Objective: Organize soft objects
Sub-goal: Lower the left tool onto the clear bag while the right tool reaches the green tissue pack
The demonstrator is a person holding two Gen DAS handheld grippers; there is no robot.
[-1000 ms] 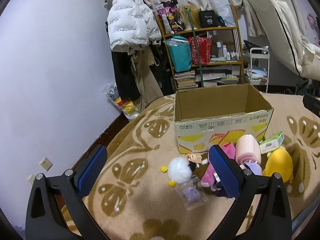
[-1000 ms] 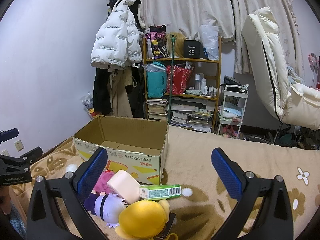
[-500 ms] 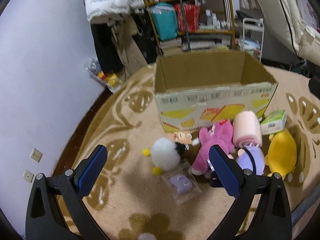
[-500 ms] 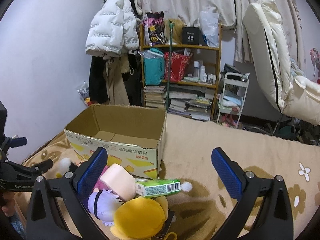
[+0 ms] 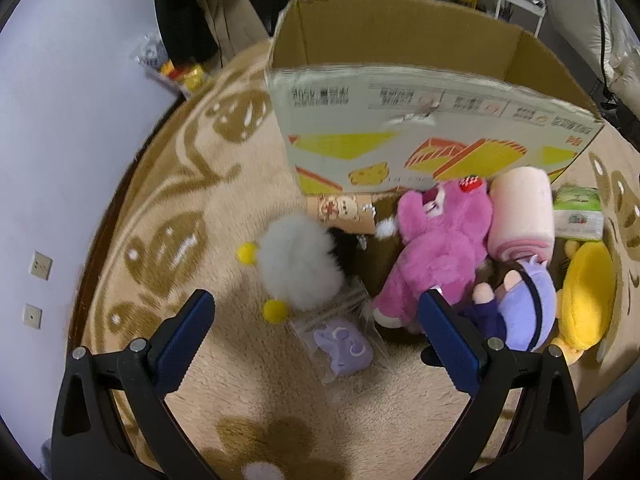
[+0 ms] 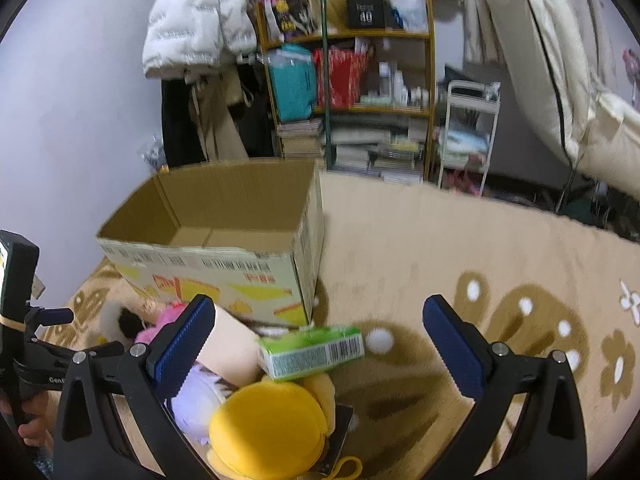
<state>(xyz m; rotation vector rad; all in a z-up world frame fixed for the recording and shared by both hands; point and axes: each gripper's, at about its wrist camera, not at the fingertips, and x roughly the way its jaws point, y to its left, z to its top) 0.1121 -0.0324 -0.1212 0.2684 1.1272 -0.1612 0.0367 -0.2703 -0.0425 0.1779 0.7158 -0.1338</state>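
Left gripper point(image 5: 316, 336) spread wide, empty, low in frame over bagged purple toy point(image 5: 344, 347) and white pompom point(image 5: 298, 264), pink plush point(image 5: 436, 256) beyond, cardboard box point(image 5: 420, 120) behind. Right gripper point(image 6: 318, 338) likewise spread, alone showing yellow plush point(image 6: 272, 428), green pack point(image 6: 312, 352), distant shelf point(image 6: 360, 76).

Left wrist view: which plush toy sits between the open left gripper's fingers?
The fluffy white pom-pom plush with yellow balls, centred ahead of the left gripper. The pink bear plush, purple-haired doll and yellow plush lie off right.
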